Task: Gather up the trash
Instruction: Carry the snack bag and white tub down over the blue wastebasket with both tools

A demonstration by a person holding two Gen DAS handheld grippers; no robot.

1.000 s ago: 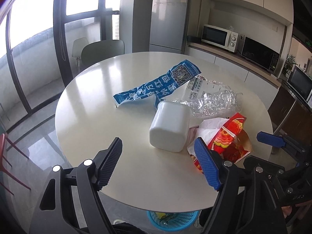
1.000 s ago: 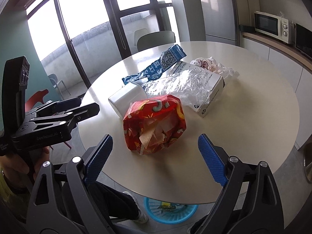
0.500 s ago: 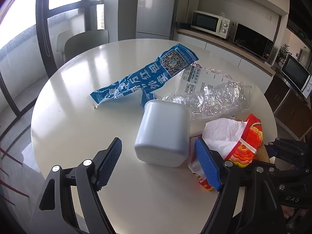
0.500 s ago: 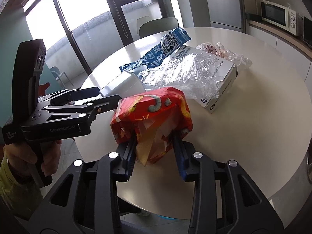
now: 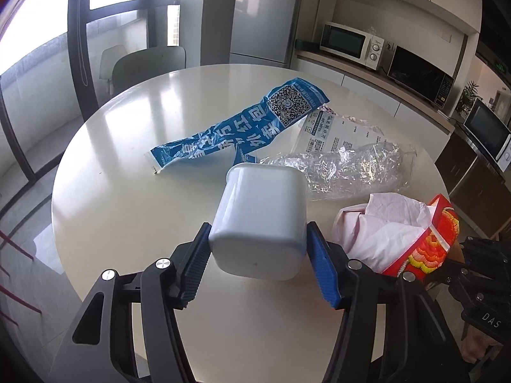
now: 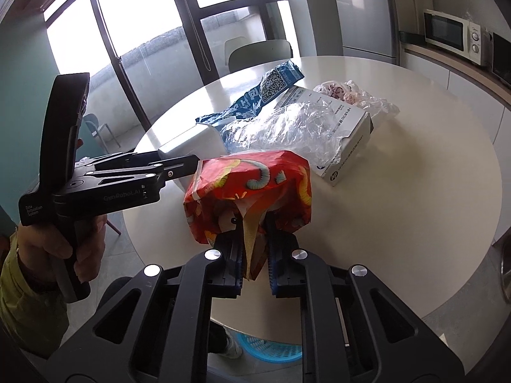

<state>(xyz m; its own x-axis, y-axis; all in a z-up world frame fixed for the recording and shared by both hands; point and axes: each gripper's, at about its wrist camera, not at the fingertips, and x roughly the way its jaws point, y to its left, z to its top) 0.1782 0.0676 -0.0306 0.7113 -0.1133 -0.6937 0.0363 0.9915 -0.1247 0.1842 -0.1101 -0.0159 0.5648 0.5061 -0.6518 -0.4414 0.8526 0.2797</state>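
Left tongs [image 5: 258,268]: closing on the white plastic tub [image 5: 260,220], which lies on its side between them; both blue pads look to be touching its walls near the closed end.
White plastic tub: on the round counter [image 5: 127,146], near the front edge, its open mouth turned away toward the blue printed wrapper [image 5: 236,134].
Clear crinkled film [image 5: 348,172]: just beyond and to the right of the tub, draped over a flat white box.
Right tongs [image 6: 254,255]: closing, nearly clenched, with the lower edge of the red snack bag [image 6: 252,191] pinched between them (its torn paper lining hangs down in the gap).
Red snack bag: at the counter's near edge; whether it is lifted clear I cannot tell.
Blue basket [image 6: 271,349]: on the floor under the counter's near edge, likely the bin for the trash.
Step in hand: both pieces being gripped at once.
Next move: firm both grips, lift clear of the counter, carry back over the edge and release above the basket; the smooth tub may slip if squeezed too lightly.
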